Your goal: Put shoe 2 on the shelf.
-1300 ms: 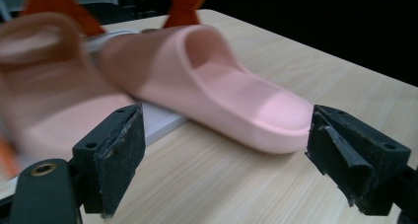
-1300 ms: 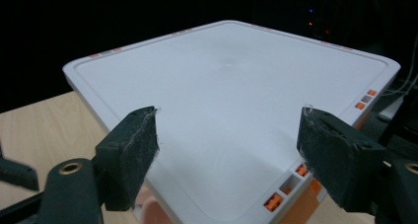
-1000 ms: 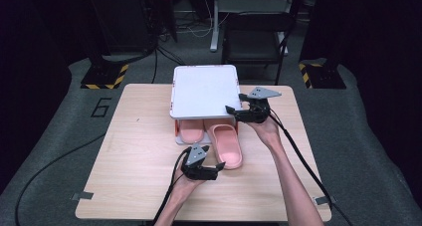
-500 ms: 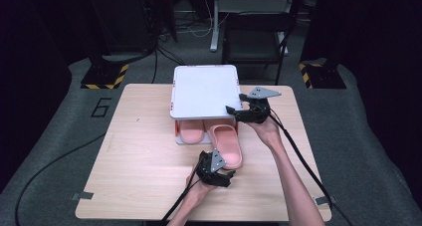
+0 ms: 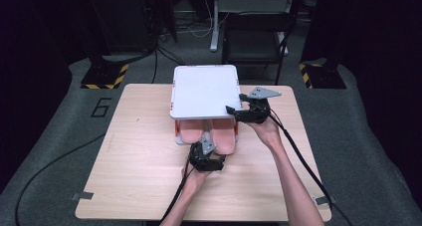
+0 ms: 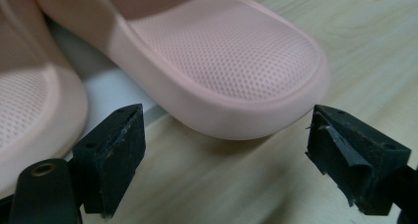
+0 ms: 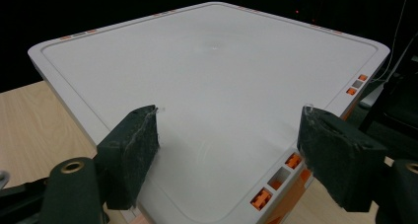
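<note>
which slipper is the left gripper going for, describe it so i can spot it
On the wooden table, a white box lid is raised over two pink slippers. It is the right-hand slipper, whose heel pokes out toward the person; the open left gripper faces it, unlike the other slipper.

A light wooden bench point(image 5: 134, 156) stands on a grey floor point(image 5: 54, 136), its grain running left to right. Toward its far middle sits a white box with orange clips point(image 5: 175, 131), its flat lid point(image 5: 204, 89) raised. Two pink slippers point(image 5: 224, 139) poke out from under the lid side by side; the right one's heel rests on the bare wood. Grey tape point(image 5: 82, 196) marks the near corners.
</note>
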`<state>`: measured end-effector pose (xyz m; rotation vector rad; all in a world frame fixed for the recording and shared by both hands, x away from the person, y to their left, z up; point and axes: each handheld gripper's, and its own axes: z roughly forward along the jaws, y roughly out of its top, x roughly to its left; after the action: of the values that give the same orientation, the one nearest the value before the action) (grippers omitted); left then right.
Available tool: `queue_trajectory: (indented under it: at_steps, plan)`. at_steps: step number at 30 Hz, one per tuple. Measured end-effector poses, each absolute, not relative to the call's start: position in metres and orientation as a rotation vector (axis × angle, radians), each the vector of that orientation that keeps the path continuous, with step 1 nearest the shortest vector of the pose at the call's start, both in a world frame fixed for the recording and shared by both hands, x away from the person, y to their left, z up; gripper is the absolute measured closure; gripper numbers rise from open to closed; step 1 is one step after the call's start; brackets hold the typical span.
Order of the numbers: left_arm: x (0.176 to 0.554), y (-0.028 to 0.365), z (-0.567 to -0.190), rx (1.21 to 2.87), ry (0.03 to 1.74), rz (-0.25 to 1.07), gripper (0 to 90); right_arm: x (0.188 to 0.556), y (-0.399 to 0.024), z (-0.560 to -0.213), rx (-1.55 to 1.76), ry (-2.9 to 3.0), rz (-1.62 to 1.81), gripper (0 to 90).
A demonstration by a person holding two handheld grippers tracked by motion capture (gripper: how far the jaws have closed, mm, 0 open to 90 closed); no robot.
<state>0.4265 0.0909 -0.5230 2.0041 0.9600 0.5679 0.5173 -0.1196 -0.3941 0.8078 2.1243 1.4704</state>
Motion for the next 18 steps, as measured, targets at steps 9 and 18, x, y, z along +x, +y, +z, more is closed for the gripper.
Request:
queue_trajectory:
  at_steps: [9,18]
  plan:
    - [0.454,0.087,-0.518,1.997,1.053,0.587,14.9,0.517,-0.119,-0.394,0.814,2.121,1.471,23.3]
    - [0.464,0.086,-0.520,1.980,1.058,0.579,17.1,0.517,-0.119,-0.395,0.818,2.114,1.475,23.3]
